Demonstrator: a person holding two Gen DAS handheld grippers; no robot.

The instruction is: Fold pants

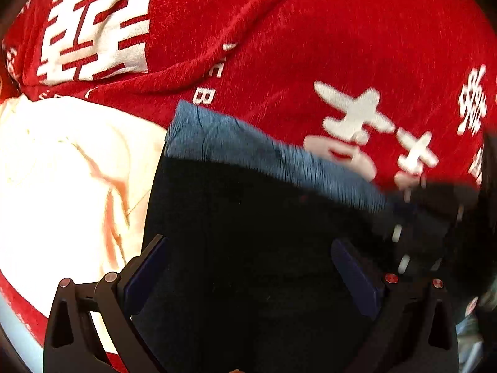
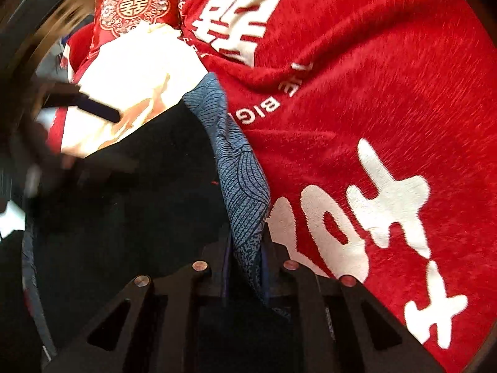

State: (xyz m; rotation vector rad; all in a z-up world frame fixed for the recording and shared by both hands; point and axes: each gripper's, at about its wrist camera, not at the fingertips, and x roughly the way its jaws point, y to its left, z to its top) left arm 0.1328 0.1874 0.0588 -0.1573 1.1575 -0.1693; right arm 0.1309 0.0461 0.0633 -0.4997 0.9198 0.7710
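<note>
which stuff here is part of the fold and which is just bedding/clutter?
In the job:
- pants, dark, with a blue patterned band
- left gripper, open over the pants
- right gripper, shut on the band

Lying about:
- red blanket with white characters
- cream cloth
- red pillow

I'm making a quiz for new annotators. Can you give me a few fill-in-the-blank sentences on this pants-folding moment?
1. The right gripper is shut on the pants' ____ patterned band.
2. The left gripper has its jaws ____ over the dark fabric.
3. The pants lie on a ____ blanket with white characters.

Missing words: blue; open; red
</note>
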